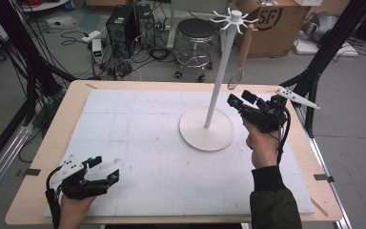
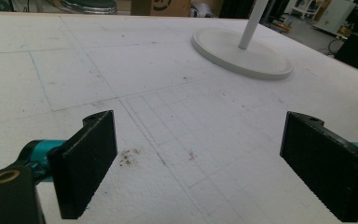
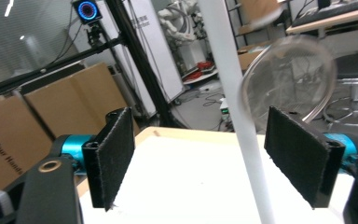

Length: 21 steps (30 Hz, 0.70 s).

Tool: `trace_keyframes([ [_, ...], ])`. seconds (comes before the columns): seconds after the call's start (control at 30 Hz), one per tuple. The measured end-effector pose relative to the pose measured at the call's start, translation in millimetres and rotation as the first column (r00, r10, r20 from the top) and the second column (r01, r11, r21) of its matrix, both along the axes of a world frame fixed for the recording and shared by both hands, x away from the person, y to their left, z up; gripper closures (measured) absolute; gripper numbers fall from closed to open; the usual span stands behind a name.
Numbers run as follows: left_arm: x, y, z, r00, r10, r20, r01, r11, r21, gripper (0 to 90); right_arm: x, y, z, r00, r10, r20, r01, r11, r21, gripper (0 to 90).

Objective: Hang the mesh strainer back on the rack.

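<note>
My right gripper [image 1: 240,101] is open and empty beside the strainer [image 1: 240,61], which hangs from the white stand [image 1: 218,81]. I should back away gently (no bumping it). My left gripper [image 1: 106,168] rests open on the table [image 1: 43,143].

A white stand [image 1: 217,76] with a round white base [image 1: 206,130] was seen on a white foam mat [image 1: 138,143] ruled with a faint grey grid. The mat was framed by a pale wooden table [image 1: 52,138]. From the stand's top was hung a strainer [image 1: 240,62] with a tan wooden handle and silver mesh. Beside the stand, black jaws with teal fittings were shown on the right gripper [image 1: 240,101].
</note>
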<state>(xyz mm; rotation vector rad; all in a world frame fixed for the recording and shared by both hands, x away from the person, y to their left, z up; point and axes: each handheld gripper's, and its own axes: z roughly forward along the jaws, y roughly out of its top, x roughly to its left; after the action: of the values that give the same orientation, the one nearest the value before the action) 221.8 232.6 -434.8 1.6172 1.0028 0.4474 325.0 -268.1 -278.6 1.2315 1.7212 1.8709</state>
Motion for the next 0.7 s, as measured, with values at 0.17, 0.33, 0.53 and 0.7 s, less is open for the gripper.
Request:
trace_keyframes([
  [0.17, 0.2, -0.3, -0.1, 1.0000, -0.002, -0.002, 0.002, 1.0000, 0.004, 11.5, -9.5, 0.0, -11.4, 1.0000, 0.009, -0.003, -0.009, 0.999, -0.046, 21.3],
  [0.33, 0.3, -0.7, 0.2, 1.0000, -0.005, -0.001, 0.005, 1.0000, -0.006, 11.5, -15.3, -1.5, -25.8, 0.9997, 0.018, -0.017, -0.019, 0.999, -0.048, 20.6],
  [0.53, 2.3, -3.0, 0.0, 0.9999, -0.012, 0.000, 0.012, 0.9999, -0.007, 11.6, -21.2, -2.1, -41.5, 0.9991, 0.024, -0.035, -0.027, 0.997, -0.075, 19.7],
  [0.7, 4.5, -4.7, 0.1, 0.9998, -0.022, 0.000, 0.022, 0.9997, -0.006, 11.5, -25.2, -1.2, -54.9, 0.9981, 0.028, -0.054, -0.034, 0.995, -0.099, 19.3],
])
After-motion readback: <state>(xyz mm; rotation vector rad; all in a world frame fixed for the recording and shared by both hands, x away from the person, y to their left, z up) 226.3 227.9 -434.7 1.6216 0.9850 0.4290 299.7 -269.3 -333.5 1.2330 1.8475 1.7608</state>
